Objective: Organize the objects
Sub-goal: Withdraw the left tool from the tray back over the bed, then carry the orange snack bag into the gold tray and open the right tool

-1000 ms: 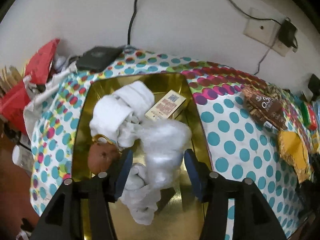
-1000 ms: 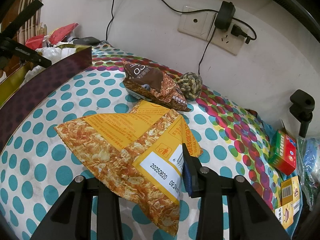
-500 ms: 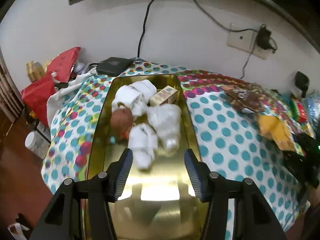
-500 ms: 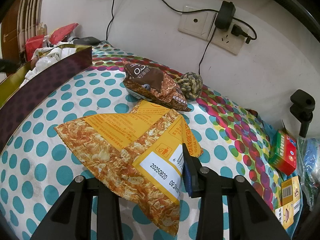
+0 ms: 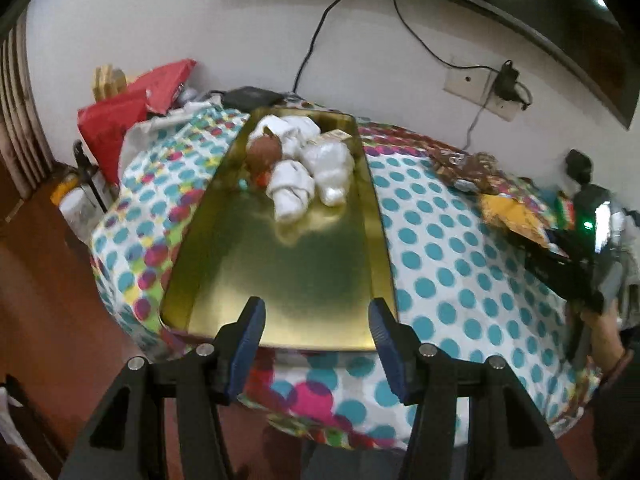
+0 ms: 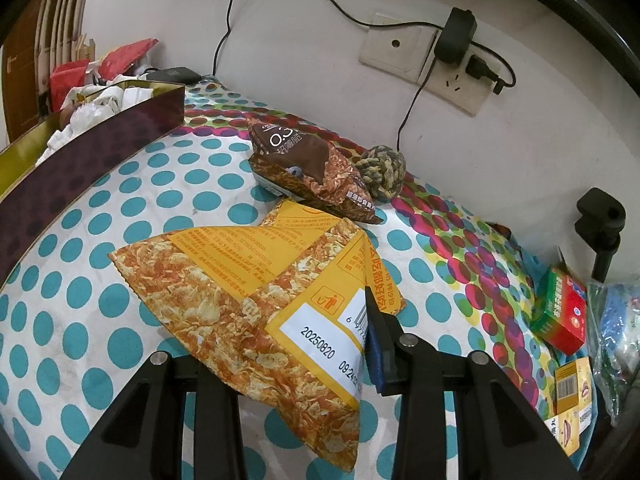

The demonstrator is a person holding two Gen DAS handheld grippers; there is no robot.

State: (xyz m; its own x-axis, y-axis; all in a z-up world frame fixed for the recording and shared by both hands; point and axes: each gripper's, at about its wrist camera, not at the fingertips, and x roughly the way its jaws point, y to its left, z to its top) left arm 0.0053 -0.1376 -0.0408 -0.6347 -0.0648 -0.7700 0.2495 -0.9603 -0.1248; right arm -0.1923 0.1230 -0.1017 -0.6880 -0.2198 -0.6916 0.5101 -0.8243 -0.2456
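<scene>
My left gripper (image 5: 316, 322) empty, jaws apart | right gripper (image 6: 280, 344) clamps yellow snack bag (image 6: 256, 304) | gold tin (image 5: 276, 264) partly filled (brown bag (image 6: 308, 172) at 12 o'clock waits)

Lived-in home room: polka-dot tablecloth (image 6: 100, 216), snack bags (image 6: 312, 172), wall socket (image 6: 452, 76) with charger (image 6: 456, 40), wall-mounted television (image 5: 480, 8).

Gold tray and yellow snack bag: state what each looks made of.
Gold tray: likely thin metal with a polished gold finish; its floor mirrors light and the white bundles. Yellow snack bag: probably printed plastic film, slightly glossy, with sharp creases and a stuck-on white date label.
</scene>
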